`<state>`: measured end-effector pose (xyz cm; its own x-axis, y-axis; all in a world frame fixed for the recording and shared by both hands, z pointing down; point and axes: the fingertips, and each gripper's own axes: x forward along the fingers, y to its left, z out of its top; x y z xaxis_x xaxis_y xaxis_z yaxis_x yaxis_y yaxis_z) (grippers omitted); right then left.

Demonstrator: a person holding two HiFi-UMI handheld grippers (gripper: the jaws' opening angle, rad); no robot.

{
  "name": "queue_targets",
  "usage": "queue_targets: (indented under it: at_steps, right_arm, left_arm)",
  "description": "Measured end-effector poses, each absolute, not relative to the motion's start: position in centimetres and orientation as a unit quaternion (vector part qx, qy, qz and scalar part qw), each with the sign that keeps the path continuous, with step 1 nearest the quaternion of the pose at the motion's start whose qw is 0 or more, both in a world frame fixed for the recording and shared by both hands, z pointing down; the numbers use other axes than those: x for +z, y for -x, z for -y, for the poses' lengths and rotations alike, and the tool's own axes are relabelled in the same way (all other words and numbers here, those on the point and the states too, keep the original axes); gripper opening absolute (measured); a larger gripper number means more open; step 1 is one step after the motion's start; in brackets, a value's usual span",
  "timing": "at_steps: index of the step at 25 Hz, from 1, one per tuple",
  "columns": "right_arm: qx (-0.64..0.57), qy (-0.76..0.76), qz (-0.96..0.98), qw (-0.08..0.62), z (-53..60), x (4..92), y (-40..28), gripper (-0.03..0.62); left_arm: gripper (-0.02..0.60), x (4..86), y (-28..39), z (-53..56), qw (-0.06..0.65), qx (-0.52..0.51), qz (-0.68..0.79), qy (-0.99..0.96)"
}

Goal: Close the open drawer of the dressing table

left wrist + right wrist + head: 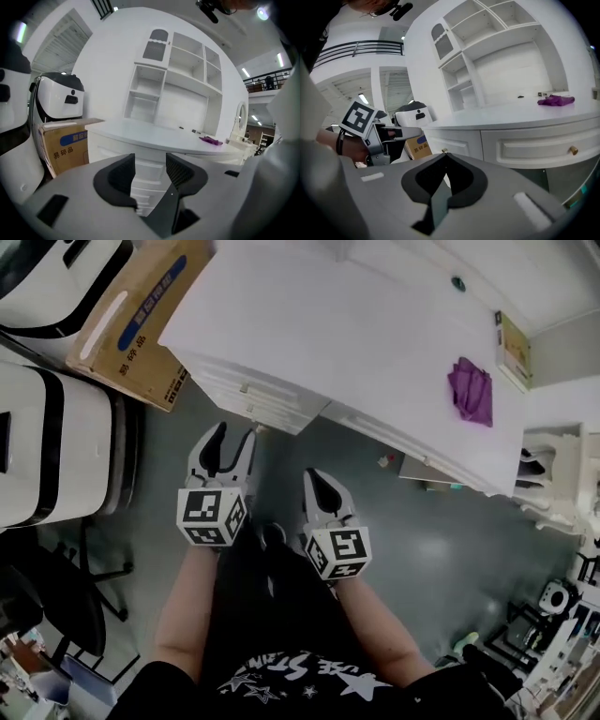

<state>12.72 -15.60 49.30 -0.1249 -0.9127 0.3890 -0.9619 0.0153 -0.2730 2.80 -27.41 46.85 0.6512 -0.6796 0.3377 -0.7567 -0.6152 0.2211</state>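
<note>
The white dressing table [309, 324] fills the top of the head view. Its left drawer stack [251, 397] faces me, and every drawer front I can see sits flush with the frame. My left gripper [233, 432] hovers just short of that stack, open, with nothing between its jaws. In the left gripper view the drawer stack [149, 180] shows through the gap of the left gripper [150, 161]. My right gripper [315, 476] hangs beside it, apart from the table, shut and empty. In the right gripper view the right gripper [444, 155] has its tips meeting, below the wide drawer [534, 147] with its gold knob [572, 150].
A purple cloth [472, 390] and a small flat box [513, 348] lie on the tabletop. A cardboard box [141, 320] leans at the table's left end, next to white machines [47, 446]. A black office chair [56, 606] stands at the lower left.
</note>
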Motion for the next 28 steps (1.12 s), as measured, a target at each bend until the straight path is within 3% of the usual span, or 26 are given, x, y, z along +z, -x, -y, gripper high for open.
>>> queue_targets:
  at_steps: [4, 11, 28]
  right_arm:
    - [0.229, -0.648, 0.725, 0.048, 15.6, 46.8, -11.9, 0.003]
    - [0.219, -0.617, 0.754, 0.050, 16.4, 45.5, -8.6, 0.003]
    - [0.164, -0.543, 0.821, 0.059, 8.5, 40.3, 3.4, 0.003]
  left_arm:
    - [0.088, 42.8, -0.8, 25.0, 0.174, 0.077, 0.419, -0.888]
    - [0.033, 40.7, 3.0, 21.4, 0.181, 0.059, 0.441, -0.877]
    - [0.017, 38.4, 15.1, 8.0, 0.180, 0.039, 0.486, -0.854]
